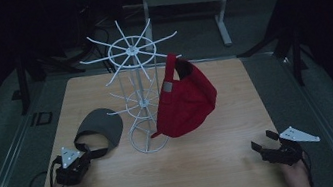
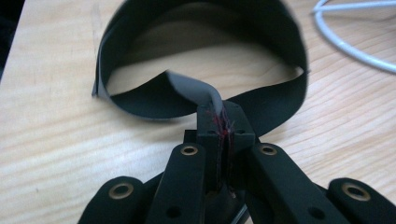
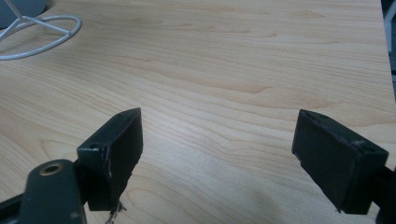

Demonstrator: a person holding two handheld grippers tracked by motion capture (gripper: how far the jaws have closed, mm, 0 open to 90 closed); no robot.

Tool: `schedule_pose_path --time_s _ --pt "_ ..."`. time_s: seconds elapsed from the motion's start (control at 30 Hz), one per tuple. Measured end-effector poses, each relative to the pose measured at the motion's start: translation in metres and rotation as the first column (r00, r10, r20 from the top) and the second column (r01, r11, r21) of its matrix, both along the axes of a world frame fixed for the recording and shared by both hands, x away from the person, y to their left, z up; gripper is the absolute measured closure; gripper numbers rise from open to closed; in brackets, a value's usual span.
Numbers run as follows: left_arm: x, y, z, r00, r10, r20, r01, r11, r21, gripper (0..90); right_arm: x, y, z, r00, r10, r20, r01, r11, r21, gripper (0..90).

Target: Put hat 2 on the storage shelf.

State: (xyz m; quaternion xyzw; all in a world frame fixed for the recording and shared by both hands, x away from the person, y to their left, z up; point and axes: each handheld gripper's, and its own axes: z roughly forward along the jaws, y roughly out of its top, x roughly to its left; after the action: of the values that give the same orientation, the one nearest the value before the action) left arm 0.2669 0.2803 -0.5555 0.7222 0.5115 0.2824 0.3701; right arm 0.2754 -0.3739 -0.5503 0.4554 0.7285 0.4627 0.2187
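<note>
Lifting the visor onto the rack looks like the step in hand, so start from the light wooden table (image 1: pixel 206 168), where the white wire hat rack (image 1: pixel 141 97) with spoke-like arms stands near the middle and already carries a red fabric baseball cap (image 1: pixel 186 100). Left of its ring base lies the dark grey sun visor (image 1: pixel 101 126), flat on the wood. The left gripper (image 2: pixel 219 126) is clamped on the visor's grey rear strap (image 2: pixel 196 88); raise it slowly so the brim does not swing, and aim for a free arm. The right gripper (image 3: pixel 217 149) rests with jaws wide apart, holding nothing.
</note>
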Motion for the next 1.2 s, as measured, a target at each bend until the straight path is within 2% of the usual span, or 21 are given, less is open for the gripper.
schedule_pose_path --time_s 0.07,0.13,0.23,0.4,0.6,0.83,0.87,0.9,0.93,1.07,1.2 --pt "-0.003 0.002 0.004 0.9985 -0.035 0.042 0.036 0.9993 -0.014 88.2 0.0 0.0 0.0 1.0 0.0 -0.001 0.0 1.0 0.003 16.4" --pt "-0.008 0.005 0.009 0.9896 -0.093 0.11 0.096 0.995 -0.028 88.2 0.0 0.0 0.0 1.0 -0.001 -0.001 0.001 1.0 0.004 16.4" --pt "-0.012 0.006 0.018 0.9784 -0.125 0.164 0.13 0.9913 -0.02 88.2 0.0 0.0 0.0 1.0 -0.001 -0.001 0.001 1.0 0.007 16.4" --pt "-0.013 0.011 0.03 0.9702 -0.116 0.213 0.127 0.9914 -0.035 88.2 0.0 -0.001 0.0 1.0 -0.001 -0.004 0.001 1.0 0.014 16.4" --pt "-0.014 0.014 0.051 0.954 -0.122 0.273 0.143 0.9881 -0.056 88.2 0.0 -0.002 0.0 1.0 0.0 -0.006 0.0 1.0 0.021 16.4" --pt "-0.015 0.014 0.081 0.9299 -0.136 0.342 0.162 0.9855 -0.051 88.2 0.0 -0.002 0.0 1.0 0.001 -0.008 -0.001 1.0 0.029 16.4" --pt "-0.015 0.014 0.081 0.9299 -0.136 0.342 0.162 0.9855 -0.051 88.2 0.0 -0.002 0.0 1.0 0.001 -0.008 -0.001 1.0 0.029 16.4" --pt "-0.015 0.015 0.09 0.9225 -0.135 0.361 0.167 0.9843 -0.057 88.2 0.0 -0.002 0.001 1.0 0.001 -0.007 0.0 1.0 0.029 16.4" --pt "-0.016 0.015 0.094 0.92 -0.131 0.369 0.166 0.984 -0.064 88.2 0.0 -0.002 0.001 1.0 0.002 -0.009 -0.002 1.0 0.029 16.4" --pt "-0.018 0.015 0.108 0.9118 -0.148 0.383 0.182 0.9817 -0.055 88.2 0.001 -0.003 0.001 1.0 0.003 -0.008 -0.003 1.0 0.03 16.4" --pt "-0.025 0.016 0.125 0.8961 -0.171 0.409 0.211 0.9761 -0.053 88.1 0.001 -0.003 0.001 1.0 0.002 -0.008 -0.002 0.999 0.036 16.4"
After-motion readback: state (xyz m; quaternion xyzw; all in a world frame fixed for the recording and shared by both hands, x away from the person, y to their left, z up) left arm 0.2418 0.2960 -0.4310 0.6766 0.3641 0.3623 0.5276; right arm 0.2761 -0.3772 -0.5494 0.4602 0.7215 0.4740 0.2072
